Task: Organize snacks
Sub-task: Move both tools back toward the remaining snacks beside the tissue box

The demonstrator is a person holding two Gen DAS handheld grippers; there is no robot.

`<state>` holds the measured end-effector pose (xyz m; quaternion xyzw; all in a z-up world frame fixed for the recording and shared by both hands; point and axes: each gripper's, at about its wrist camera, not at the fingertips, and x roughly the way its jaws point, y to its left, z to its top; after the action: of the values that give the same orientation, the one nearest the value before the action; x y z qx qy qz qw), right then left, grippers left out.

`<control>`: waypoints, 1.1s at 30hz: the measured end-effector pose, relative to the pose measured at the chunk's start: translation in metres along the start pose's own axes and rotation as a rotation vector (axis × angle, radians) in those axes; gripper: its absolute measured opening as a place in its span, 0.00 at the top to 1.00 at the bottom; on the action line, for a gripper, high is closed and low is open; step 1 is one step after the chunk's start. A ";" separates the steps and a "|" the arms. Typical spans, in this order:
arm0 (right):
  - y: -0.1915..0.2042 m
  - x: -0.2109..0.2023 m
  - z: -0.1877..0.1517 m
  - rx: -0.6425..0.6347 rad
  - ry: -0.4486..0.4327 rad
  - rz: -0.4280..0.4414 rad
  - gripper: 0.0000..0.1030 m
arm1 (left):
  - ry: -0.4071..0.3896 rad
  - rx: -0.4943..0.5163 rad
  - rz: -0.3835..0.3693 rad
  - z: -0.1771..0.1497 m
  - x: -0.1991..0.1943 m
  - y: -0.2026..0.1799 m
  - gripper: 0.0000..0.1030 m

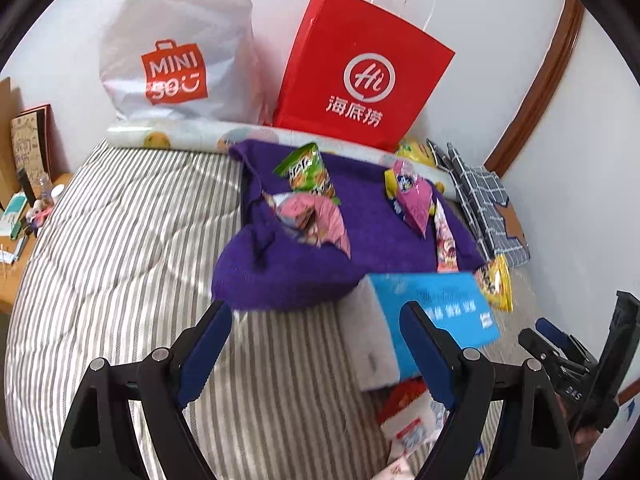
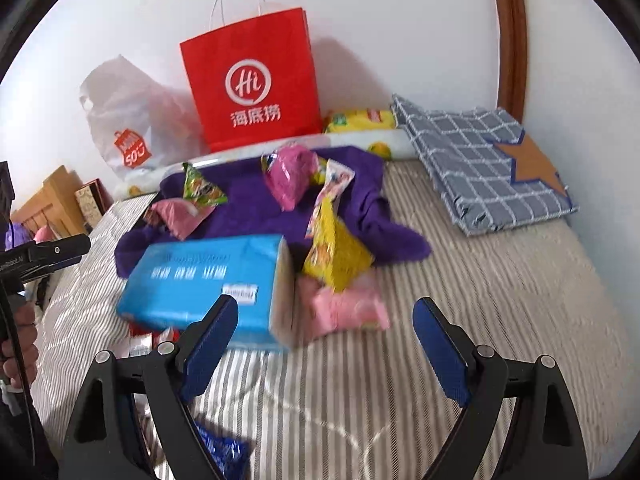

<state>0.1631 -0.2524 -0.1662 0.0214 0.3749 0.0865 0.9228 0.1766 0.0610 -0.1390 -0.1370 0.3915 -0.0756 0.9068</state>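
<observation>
The left tool (image 1: 316, 356) is seen from its own camera with both blue-padded fingers (image 1: 204, 354) spread wide apart, and nothing is clamped between them. It is angled downward. The right tool (image 2: 326, 350) is likewise held wide open and tilted downward, with nothing gripped between its blue pads (image 2: 440, 352). At the left edge of the right wrist view, a hand (image 2: 18, 340) is seen wrapped around the left tool's handle.
</observation>
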 end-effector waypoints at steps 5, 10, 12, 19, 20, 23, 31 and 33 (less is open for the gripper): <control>-0.006 0.013 -0.006 -0.010 0.026 -0.013 0.16 | 0.008 0.009 0.012 -0.011 -0.005 0.001 0.17; -0.016 0.034 -0.002 -0.016 0.050 -0.029 0.22 | 0.028 0.006 0.026 -0.015 0.003 0.005 0.17; -0.020 0.042 0.001 -0.008 0.065 -0.009 0.23 | 0.038 0.001 0.029 -0.015 0.008 0.006 0.17; -0.023 0.070 0.006 -0.039 0.140 0.068 0.26 | 0.053 0.011 0.036 -0.013 0.020 0.007 0.17; -0.023 0.075 0.006 -0.048 0.149 0.069 0.26 | 0.056 0.012 0.036 -0.013 0.021 0.007 0.17; -0.023 0.086 0.005 -0.056 0.180 0.083 0.31 | 0.064 0.009 0.036 -0.014 0.025 0.008 0.17; -0.022 0.068 -0.002 -0.102 0.141 0.080 0.54 | 0.068 0.010 0.027 -0.017 0.025 0.007 0.17; -0.024 0.059 -0.005 -0.096 0.133 0.076 0.54 | 0.065 0.014 0.020 -0.019 0.022 0.005 0.17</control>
<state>0.2047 -0.2655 -0.2132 -0.0143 0.4297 0.1406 0.8918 0.1780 0.0571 -0.1682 -0.1244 0.4216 -0.0738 0.8952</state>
